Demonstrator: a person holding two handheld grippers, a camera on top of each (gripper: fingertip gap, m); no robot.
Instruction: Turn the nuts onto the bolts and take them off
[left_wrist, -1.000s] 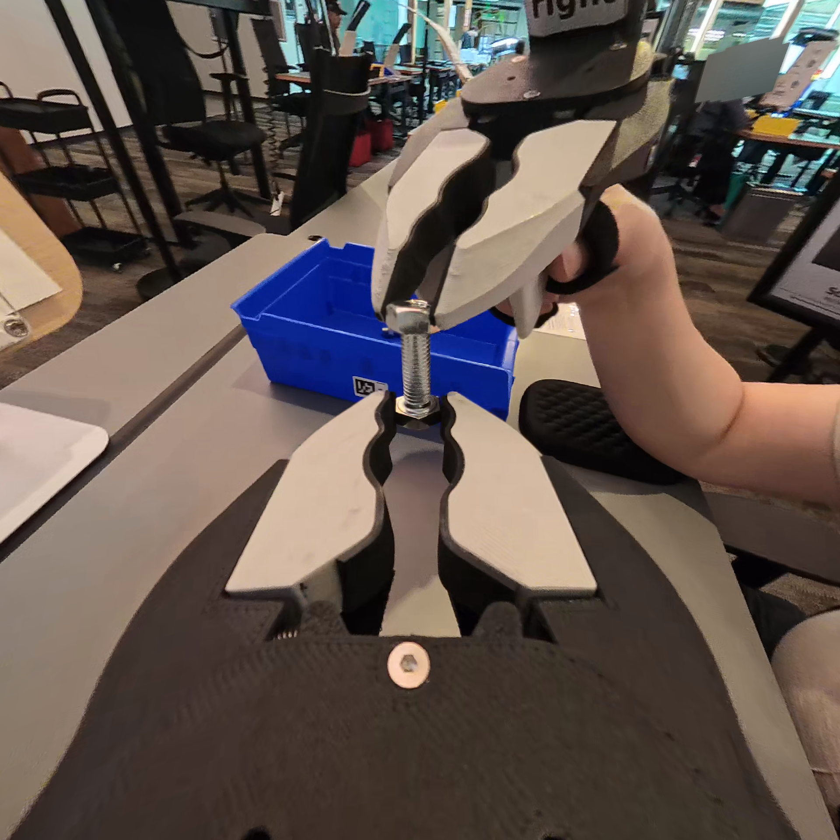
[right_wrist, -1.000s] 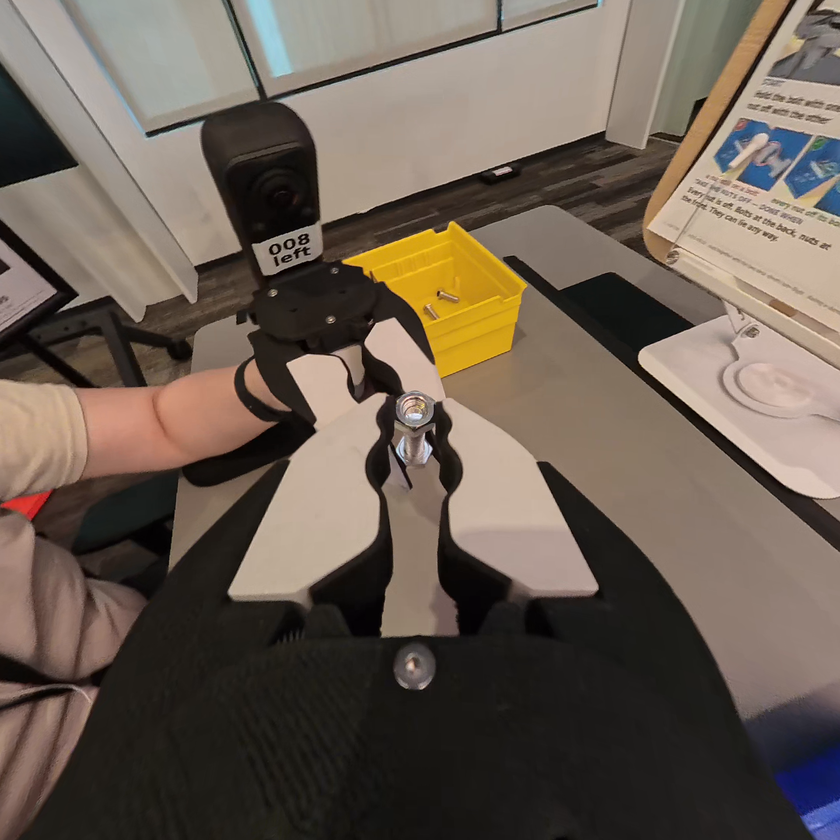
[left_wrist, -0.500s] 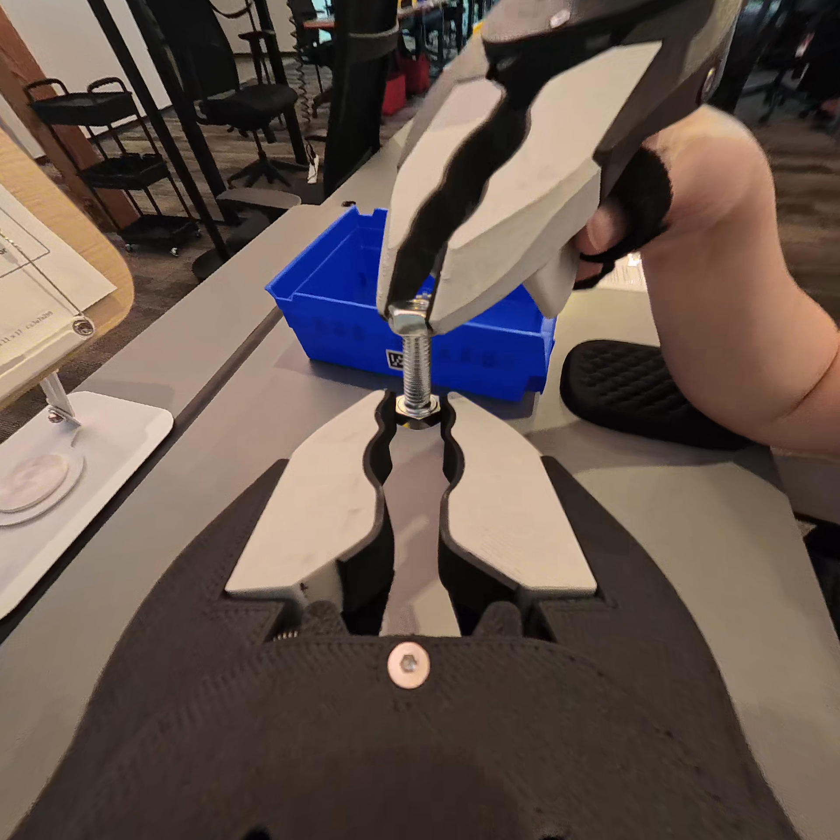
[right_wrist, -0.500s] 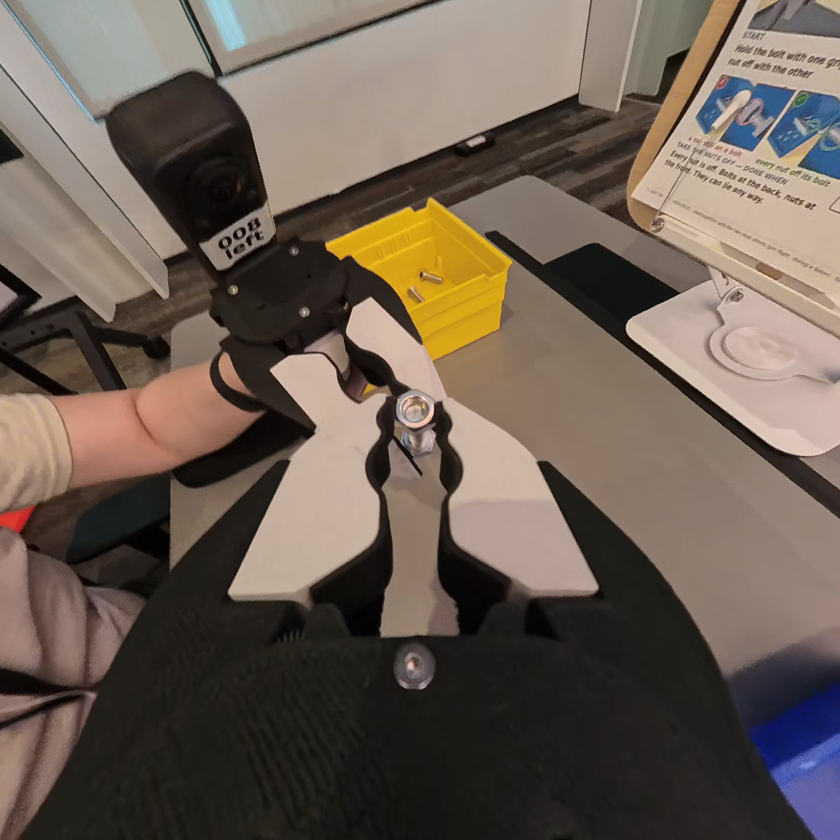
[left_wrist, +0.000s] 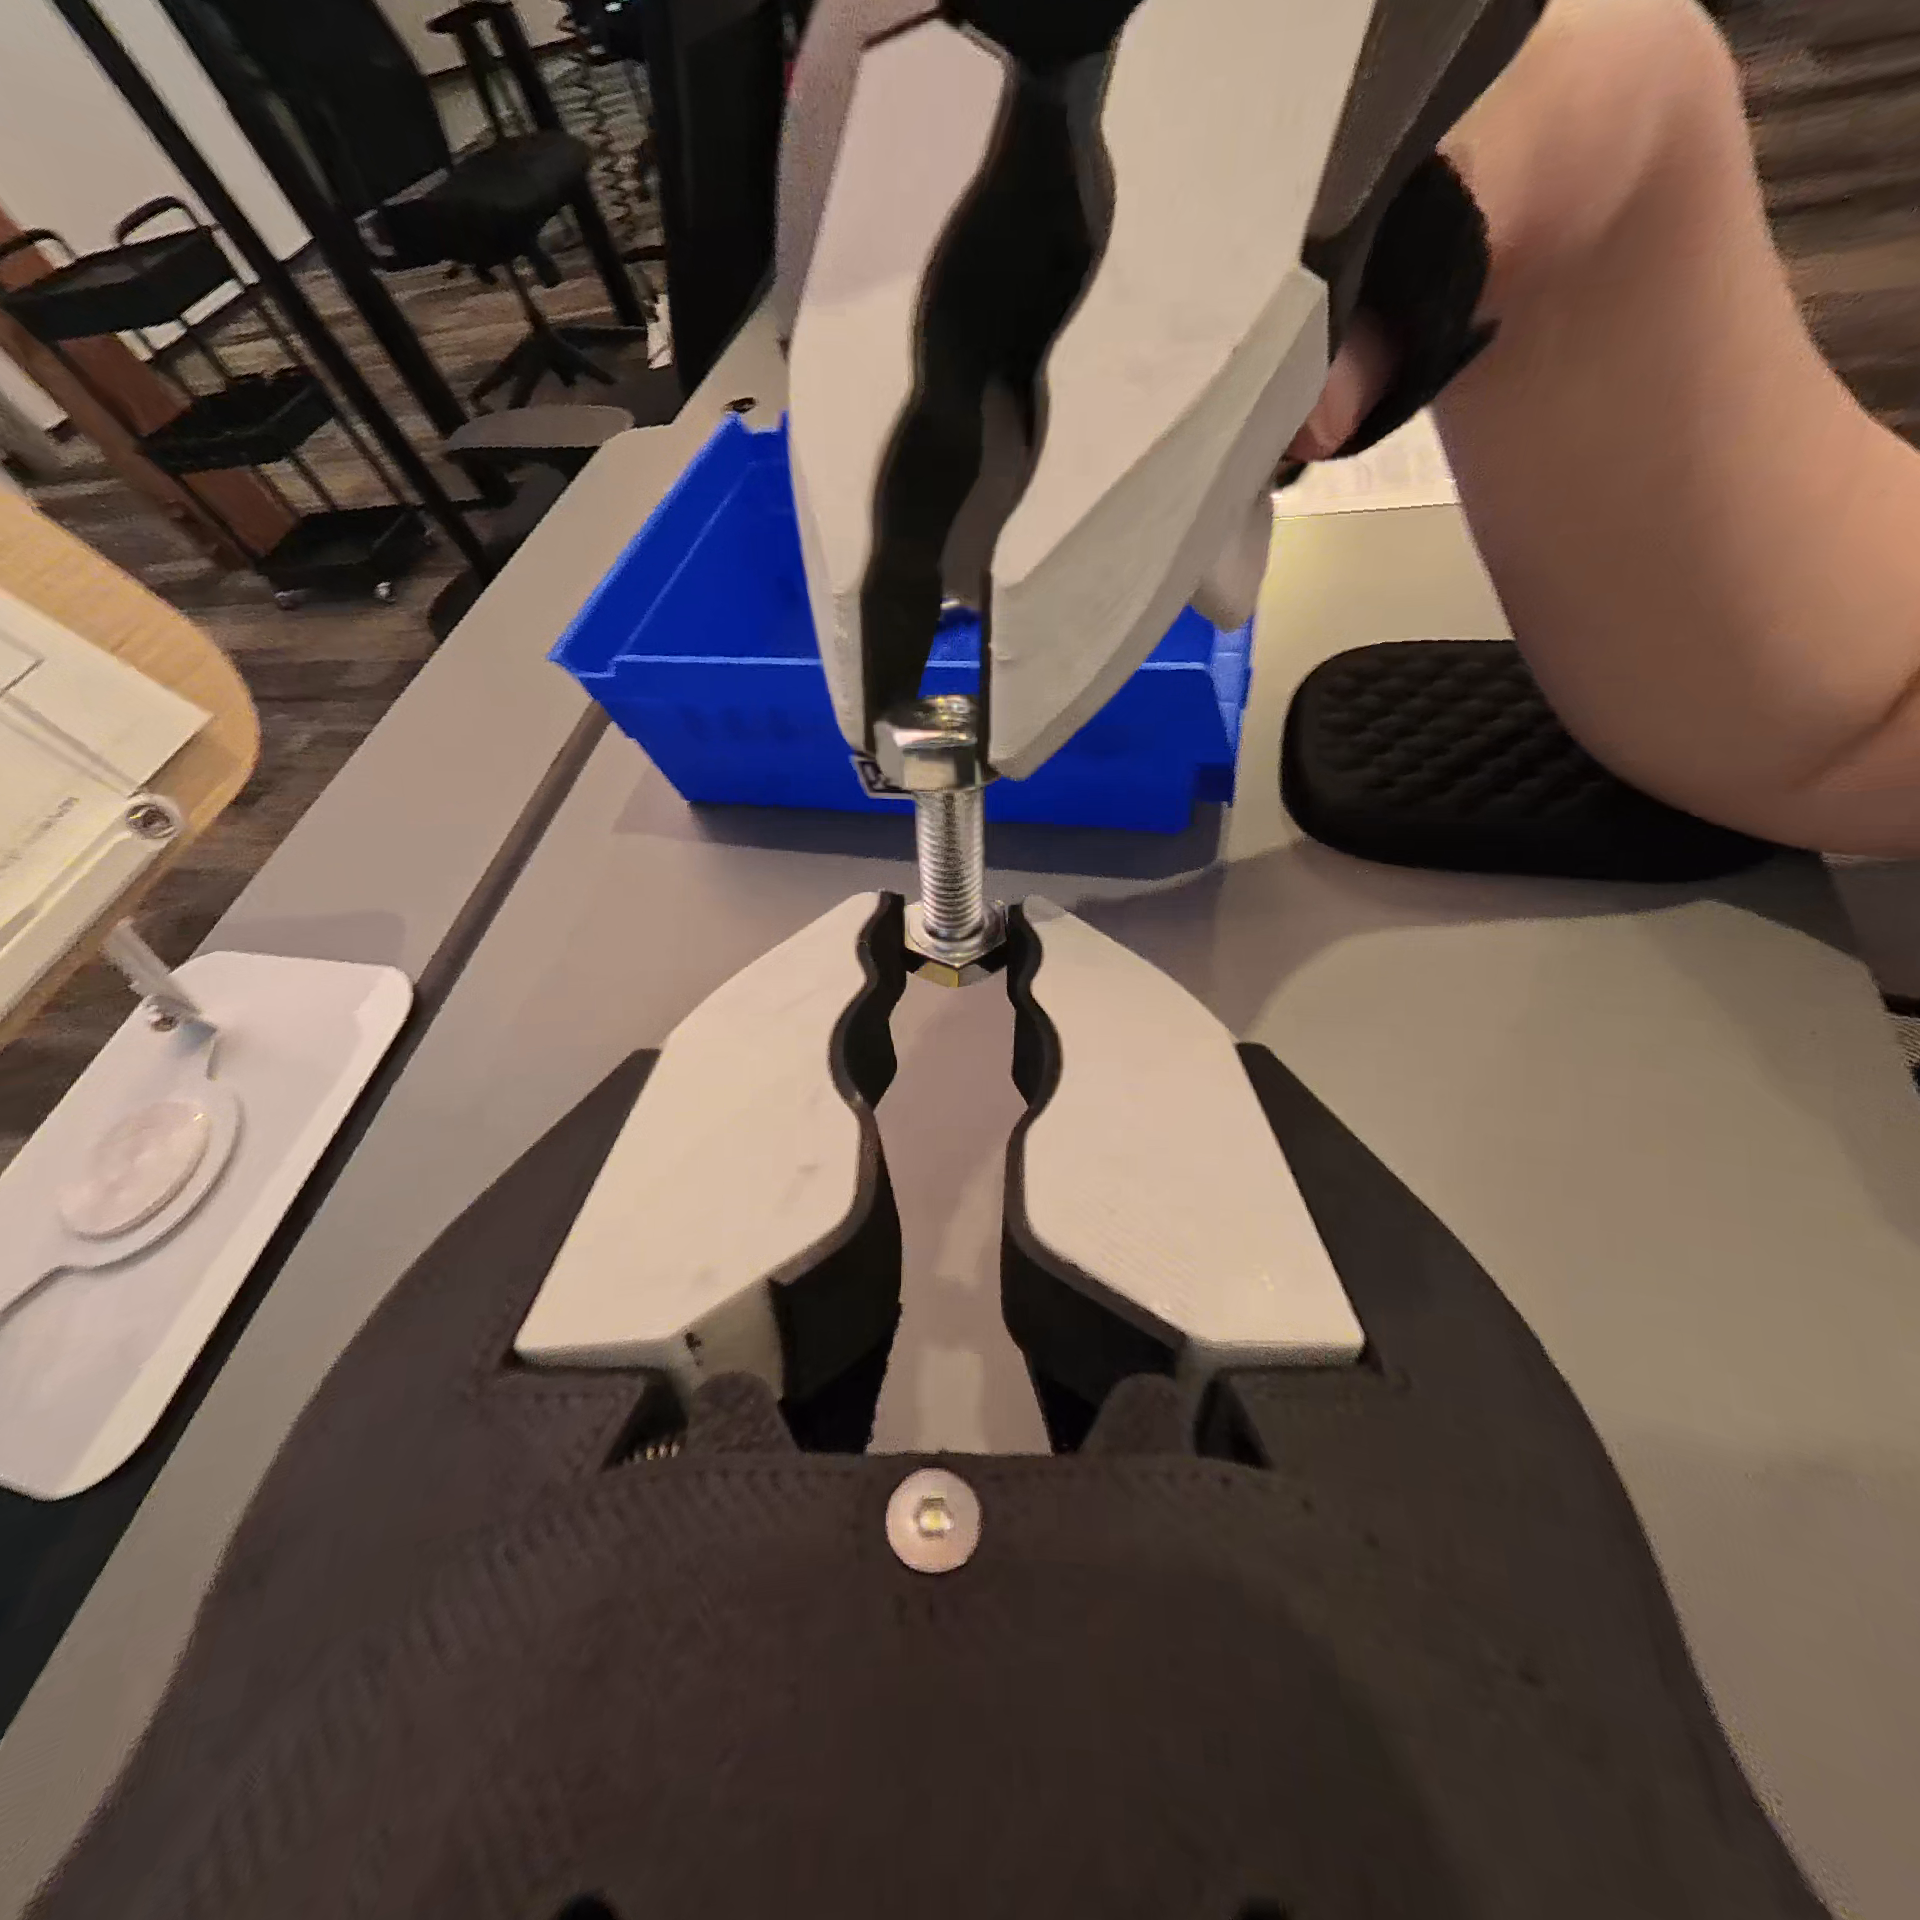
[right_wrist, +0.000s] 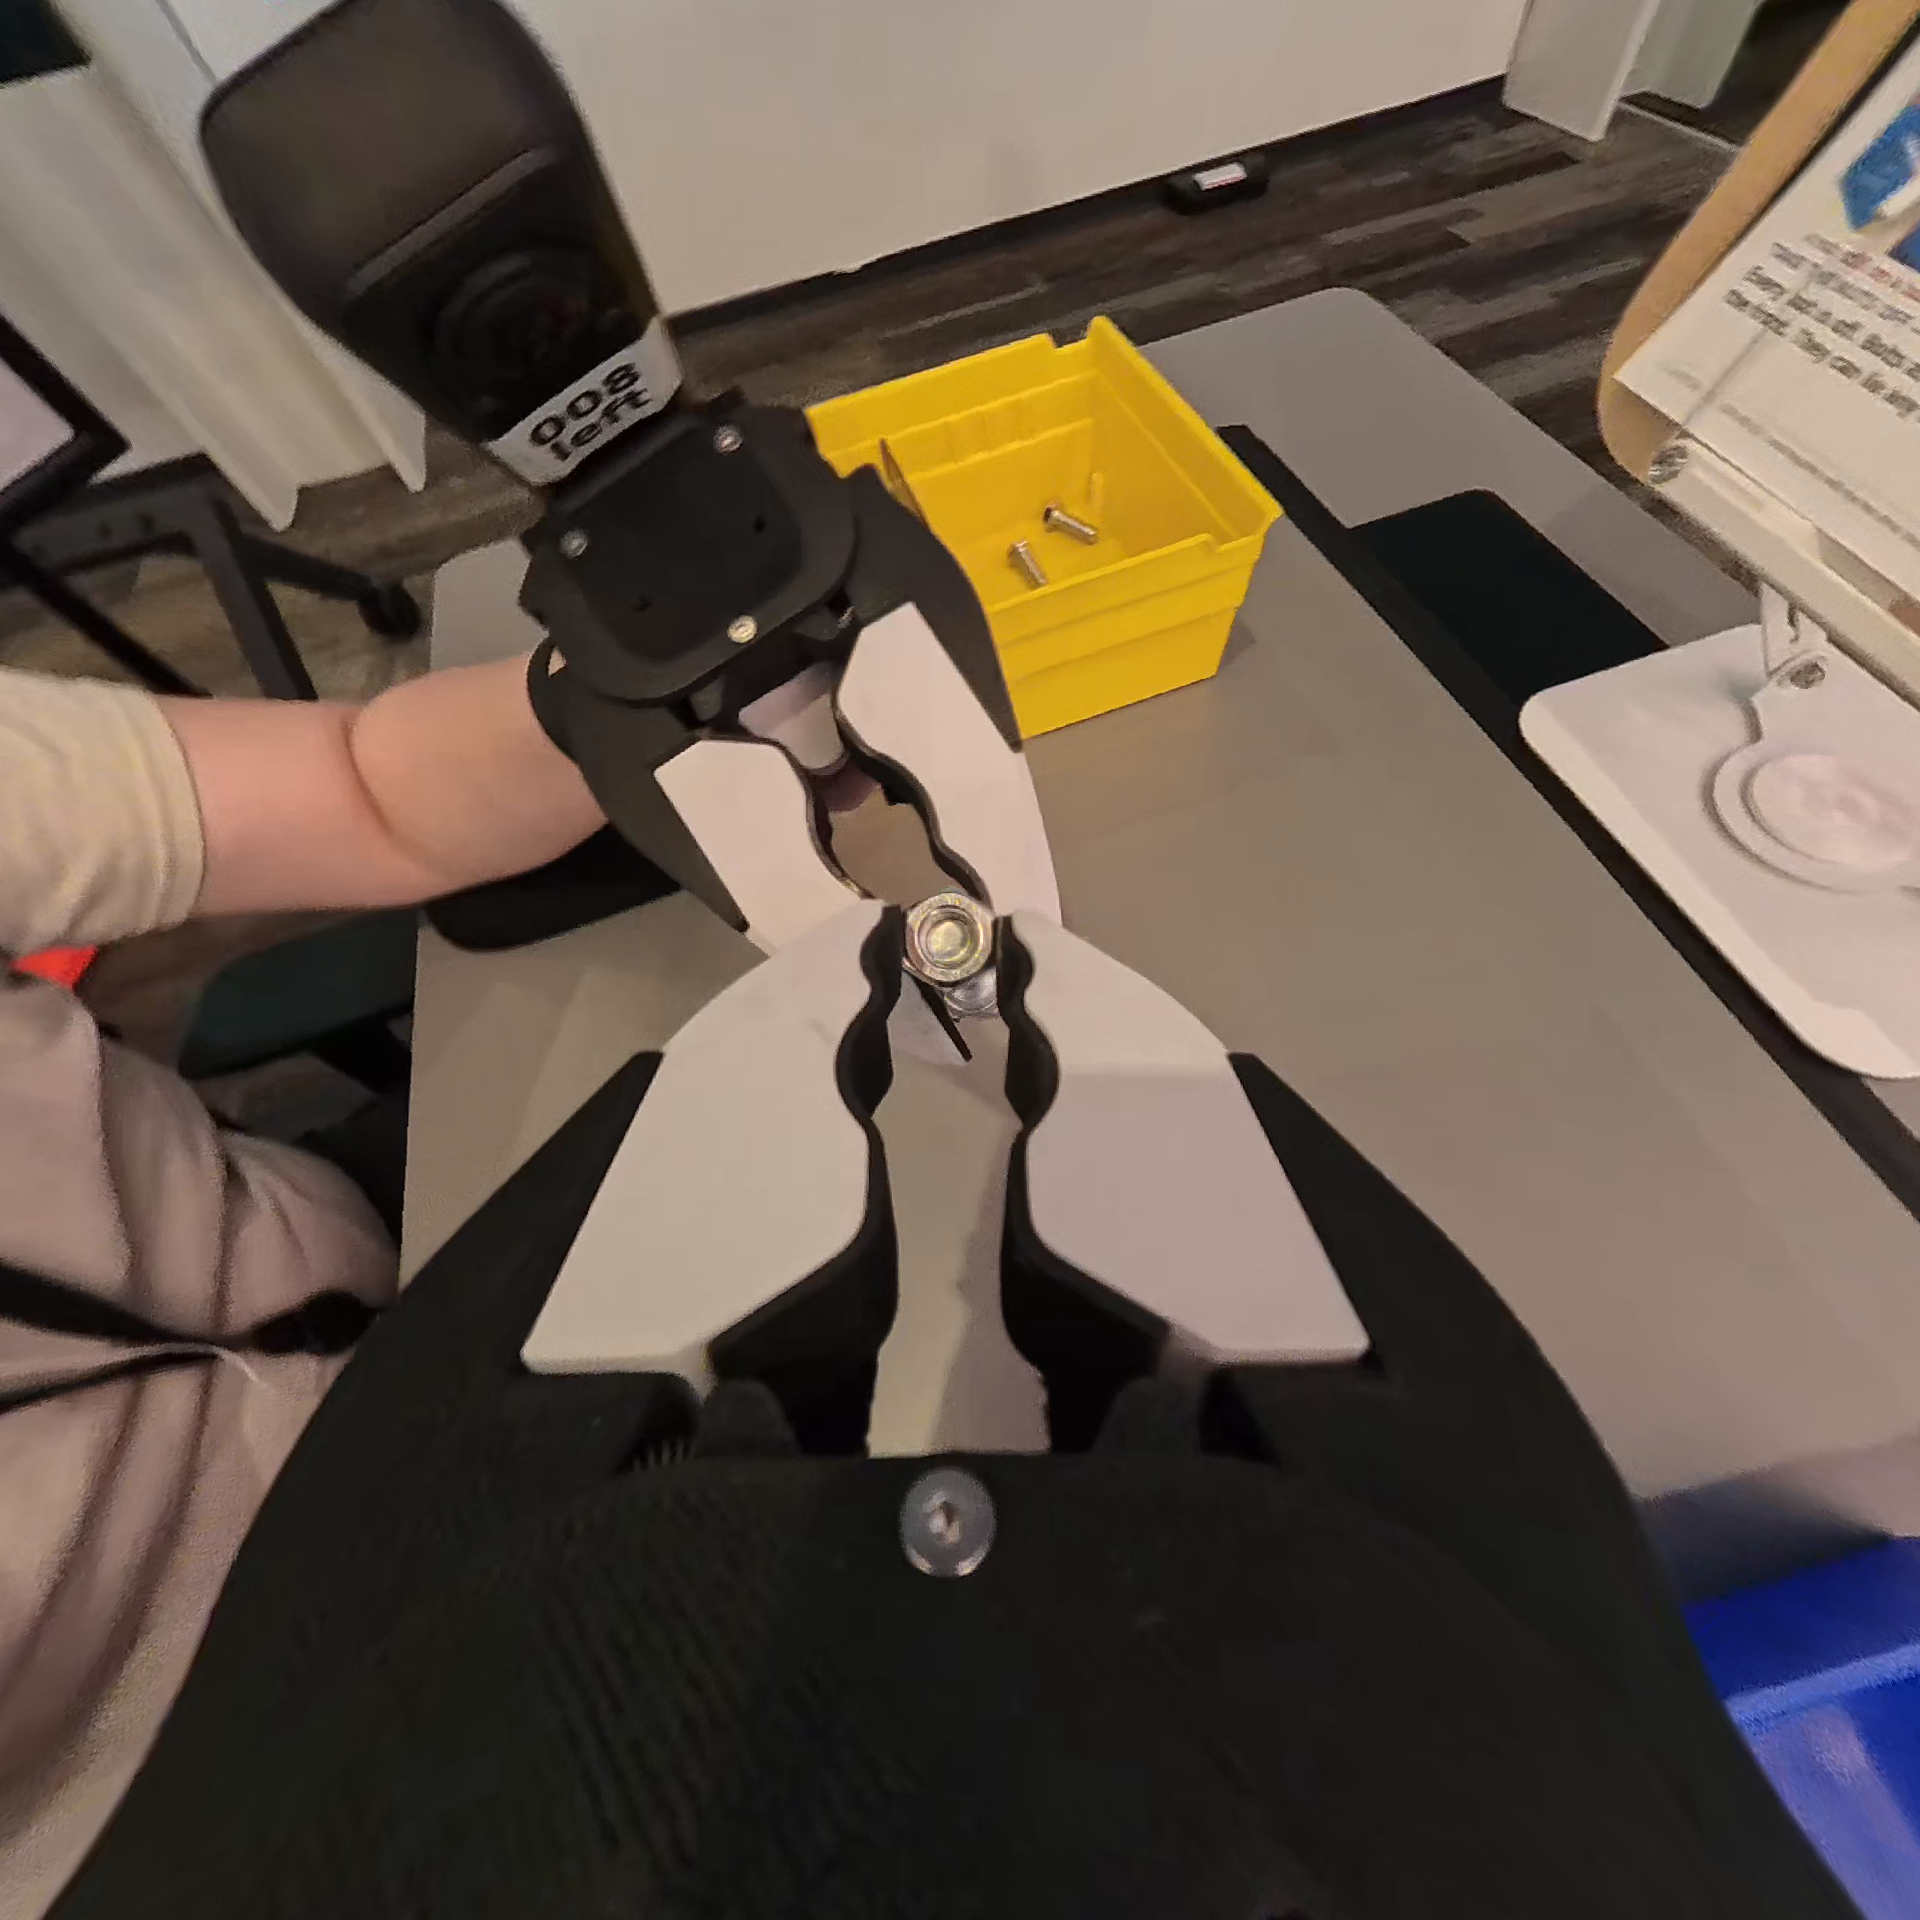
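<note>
A silver bolt (left_wrist: 943, 852) stands upright between the two grippers above the grey table (left_wrist: 1455, 1143). My left gripper (left_wrist: 951, 935) is shut on the nut (left_wrist: 951, 954) at the low end of the thread. My right gripper (left_wrist: 928, 732) comes down from above and is shut on the bolt head (left_wrist: 928, 746). In the right wrist view the right gripper (right_wrist: 945, 935) grips the bolt head (right_wrist: 943, 935) seen end-on. The left gripper (right_wrist: 914, 896) reaches in under it from the upper left, and the nut is mostly hidden.
A blue bin (left_wrist: 727, 727) stands just behind the bolt and also shows in the right wrist view (right_wrist: 1818, 1714). A yellow bin (right_wrist: 1122, 634) holds a few loose bolts (right_wrist: 1070, 525). A white stand base (left_wrist: 208, 1143) with an instruction board is at the table's side. A black pad (left_wrist: 1455, 758) lies under the person's forearm. The tips of one gripper are about 4 cm away from the tips of the other.
The right gripper has swung from leaning right to nearly straight above the bolt, turning about its axis. Both grips have held. The nut stays low on the thread.
</note>
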